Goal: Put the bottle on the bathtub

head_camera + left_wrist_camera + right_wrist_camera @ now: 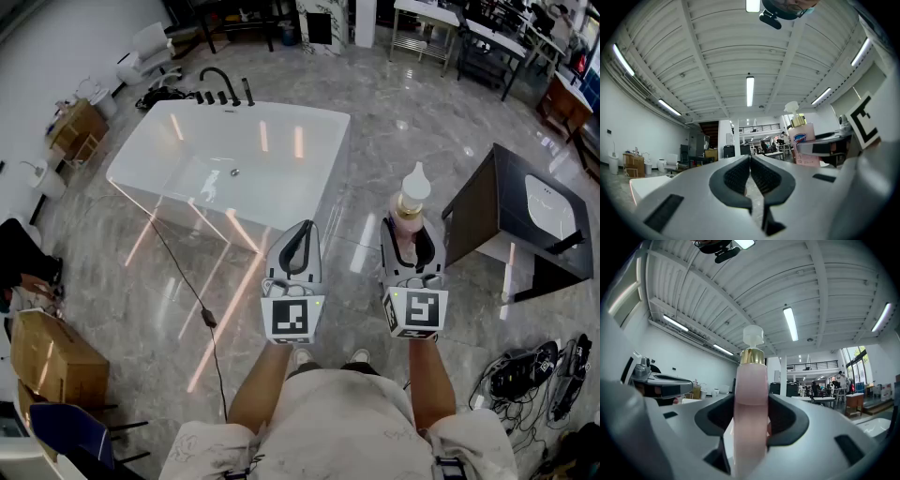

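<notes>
While both grippers hang over the floor off the bathtub's [281, 111] near right corner, we log the right gripper [410, 225] with its jaws clamped on the pink pump bottle [411, 208]. The bottle stands upright, its white pump top above the jaws, apart from the bathtub rim. The left gripper [304, 227], between bottle and bathtub, shows jaws pressed together, nothing between them. A black faucet [220, 82] sits at the bathtub's far rim.

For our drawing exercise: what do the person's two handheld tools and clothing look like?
Both tools are pale grey, wedge-shaped shells. The left claw and right claw have black rims and black ribbed pads. Each tool ends in a white cube with black square markers. The person wears a pale top.
</notes>
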`<action>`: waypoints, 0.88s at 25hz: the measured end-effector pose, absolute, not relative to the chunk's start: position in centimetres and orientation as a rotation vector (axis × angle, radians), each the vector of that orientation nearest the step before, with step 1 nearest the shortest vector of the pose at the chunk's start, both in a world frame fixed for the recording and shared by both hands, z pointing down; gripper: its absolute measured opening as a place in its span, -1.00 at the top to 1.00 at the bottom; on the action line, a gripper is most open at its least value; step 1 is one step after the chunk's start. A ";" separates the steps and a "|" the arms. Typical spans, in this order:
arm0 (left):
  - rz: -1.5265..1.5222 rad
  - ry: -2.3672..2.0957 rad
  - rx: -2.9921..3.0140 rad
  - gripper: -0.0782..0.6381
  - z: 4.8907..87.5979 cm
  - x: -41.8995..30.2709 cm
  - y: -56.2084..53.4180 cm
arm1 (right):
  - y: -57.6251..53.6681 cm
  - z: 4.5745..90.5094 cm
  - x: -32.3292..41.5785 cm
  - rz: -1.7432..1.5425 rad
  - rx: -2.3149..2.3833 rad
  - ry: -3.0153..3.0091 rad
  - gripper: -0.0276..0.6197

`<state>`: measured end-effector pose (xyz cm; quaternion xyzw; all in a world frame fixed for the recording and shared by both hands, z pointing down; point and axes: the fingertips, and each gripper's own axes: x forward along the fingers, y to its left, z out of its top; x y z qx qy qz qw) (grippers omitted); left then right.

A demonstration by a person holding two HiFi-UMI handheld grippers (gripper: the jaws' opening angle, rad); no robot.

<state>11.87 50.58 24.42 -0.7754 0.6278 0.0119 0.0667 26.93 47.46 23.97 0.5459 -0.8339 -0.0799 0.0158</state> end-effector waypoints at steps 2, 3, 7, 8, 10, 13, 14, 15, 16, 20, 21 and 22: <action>0.030 1.894 -2.336 0.76 24.3 11.5 50.7 | 47.5 23.9 26.6 -0.237 1.700 -2.601 0.29; 0.027 1.896 -2.335 0.76 24.2 11.3 50.7 | 47.5 23.8 26.4 -0.232 1.700 -2.604 0.29; 0.018 1.911 -2.333 0.76 24.6 10.9 50.9 | 47.5 24.1 26.1 -0.218 1.691 -2.614 0.29; 0.019 1.912 -2.335 0.76 24.8 11.0 50.9 | 47.4 24.1 26.2 -0.214 1.692 -2.614 0.29; 0.027 1.909 -2.346 0.76 24.9 11.3 50.7 | 47.4 24.1 26.5 -0.207 1.697 -2.615 0.29; 0.031 1.901 -2.358 0.76 24.9 11.3 50.5 | 47.4 24.2 26.5 -0.182 1.705 -2.630 0.29; 0.032 1.899 -2.361 0.76 25.0 11.1 50.5 | 47.5 24.2 26.2 -0.175 1.704 -2.633 0.29; 0.033 1.897 -2.366 0.76 25.1 10.8 50.5 | 47.5 24.3 25.9 -0.172 1.704 -2.632 0.29; 0.036 1.894 -2.371 0.76 25.1 10.6 50.5 | 47.5 24.3 25.6 -0.171 1.704 -2.629 0.29; 0.043 1.886 -2.389 0.76 25.3 9.2 50.4 | 47.7 24.8 24.4 -0.149 1.713 -2.623 0.29; 0.042 1.886 -2.392 0.76 25.5 8.7 50.4 | 47.8 24.8 24.0 -0.144 1.716 -2.622 0.29; 0.043 1.886 -2.398 0.76 25.6 8.1 50.4 | 48.0 24.8 23.6 -0.144 1.719 -2.619 0.29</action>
